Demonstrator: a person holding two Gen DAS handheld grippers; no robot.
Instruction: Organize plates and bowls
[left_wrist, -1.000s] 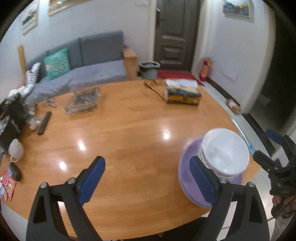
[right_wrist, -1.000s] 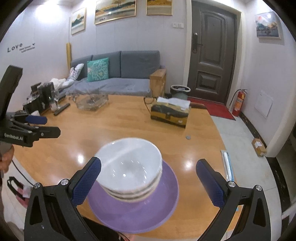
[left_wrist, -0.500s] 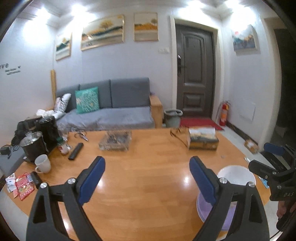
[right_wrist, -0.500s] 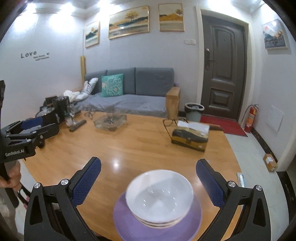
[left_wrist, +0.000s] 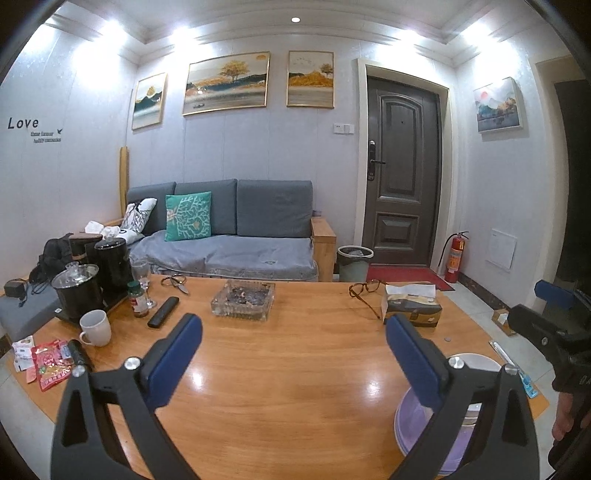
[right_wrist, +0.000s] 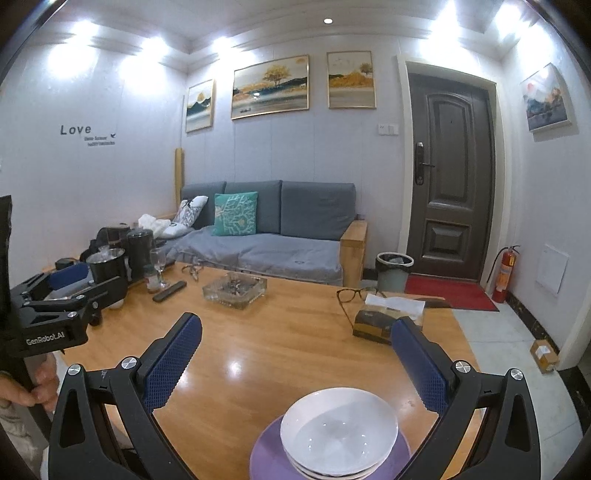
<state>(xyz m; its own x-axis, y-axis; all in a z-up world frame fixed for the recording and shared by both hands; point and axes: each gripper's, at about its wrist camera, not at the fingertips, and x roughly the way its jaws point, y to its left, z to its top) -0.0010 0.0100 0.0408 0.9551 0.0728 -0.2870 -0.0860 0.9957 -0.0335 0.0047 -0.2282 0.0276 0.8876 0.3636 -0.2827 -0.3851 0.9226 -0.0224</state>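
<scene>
My fingers (right_wrist: 173, 360) wear blue dotted pads on black frames. Below them, white bowls (right_wrist: 338, 432) sit on a lilac plate (right_wrist: 266, 454), on a glossy orange-brown table (right_wrist: 280, 347). Mid-frame, a teal cushion (right_wrist: 235, 214) with pale coral branching lies on the grey sofa (right_wrist: 295, 236).

Home living room: grey sofa (left_wrist: 236, 236) with cushions, framed paintings (left_wrist: 226, 83), entry door (left_wrist: 402, 173), wooden surface (left_wrist: 295, 354) bearing household clutter.

Your left hand-held gripper's (left_wrist: 293, 349) right finger (left_wrist: 415, 363) hid most of the white bowls (left_wrist: 474, 363) and purple plate (left_wrist: 415, 424), the right wrist view's bottom edge cut that plate (right_wrist: 269, 448) off, and the red packets' (left_wrist: 50, 363) print was too small to read.
</scene>
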